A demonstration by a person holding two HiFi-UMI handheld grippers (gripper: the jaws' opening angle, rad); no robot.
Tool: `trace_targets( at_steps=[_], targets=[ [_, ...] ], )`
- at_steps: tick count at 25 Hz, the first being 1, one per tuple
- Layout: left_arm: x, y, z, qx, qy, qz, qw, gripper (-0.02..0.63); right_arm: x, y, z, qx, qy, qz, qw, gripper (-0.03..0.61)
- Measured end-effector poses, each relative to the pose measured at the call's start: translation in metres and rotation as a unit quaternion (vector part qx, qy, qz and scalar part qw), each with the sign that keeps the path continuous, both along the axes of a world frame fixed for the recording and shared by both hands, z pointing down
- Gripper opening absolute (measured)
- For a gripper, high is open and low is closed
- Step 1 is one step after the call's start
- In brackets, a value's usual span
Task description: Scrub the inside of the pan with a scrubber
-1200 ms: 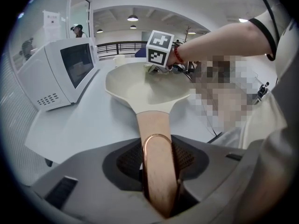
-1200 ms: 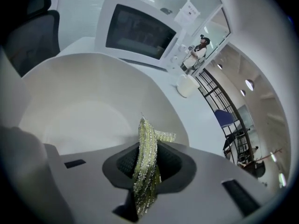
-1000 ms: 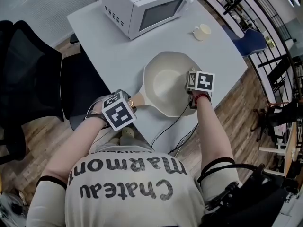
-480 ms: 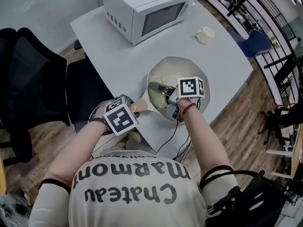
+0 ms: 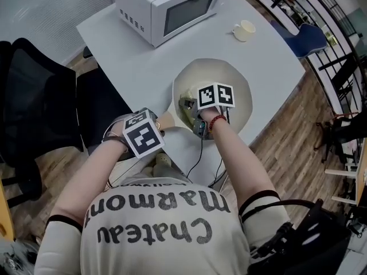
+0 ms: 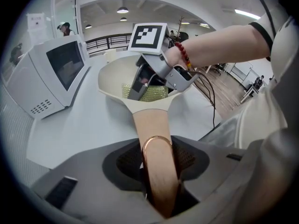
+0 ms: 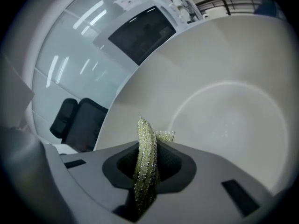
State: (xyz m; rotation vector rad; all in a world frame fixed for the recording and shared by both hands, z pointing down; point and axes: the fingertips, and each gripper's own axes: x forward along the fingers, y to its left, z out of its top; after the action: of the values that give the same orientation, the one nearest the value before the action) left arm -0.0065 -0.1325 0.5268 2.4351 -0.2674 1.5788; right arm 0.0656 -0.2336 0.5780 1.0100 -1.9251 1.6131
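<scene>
We hold the wooden pan handle (image 6: pixel 153 125) between the fingers of our left gripper (image 6: pixel 159 169). They are closed on it at its copper ring (image 6: pixel 157 141), though they have just eased a shade wider. The cream pan (image 5: pixel 238 90) sits on the white tabletop (image 5: pixel 143 56), in front of the microwave (image 5: pixel 166 7). Our right gripper (image 7: pixel 147 169) reaches into the bowl. Its fingers pinch the green-yellow scrubber (image 7: pixel 145 153), which stands on edge between them and pokes past their tips over the sloping wall on the handle side.

White table (image 5: pixel 143 67), black chair (image 5: pixel 40 107), wooden floor (image 5: pixel 282 137)
</scene>
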Motion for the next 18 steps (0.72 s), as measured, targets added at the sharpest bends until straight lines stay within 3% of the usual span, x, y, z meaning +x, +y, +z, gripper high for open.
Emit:
trace_targets(
  at_steps=[8,18],
  targets=[
    [0.003,0.003,0.0,-0.014,0.013,-0.011,0.9998,0.176,0.018,-0.002,0.013,0.015,0.098,-0.045,0.994,0.052],
    [0.001,-0.001,-0.004,-0.004,0.033,-0.042,0.9986,0.156,0.074,0.001,0.013,0.025,0.173,-0.039,0.984,0.051]
  ],
)
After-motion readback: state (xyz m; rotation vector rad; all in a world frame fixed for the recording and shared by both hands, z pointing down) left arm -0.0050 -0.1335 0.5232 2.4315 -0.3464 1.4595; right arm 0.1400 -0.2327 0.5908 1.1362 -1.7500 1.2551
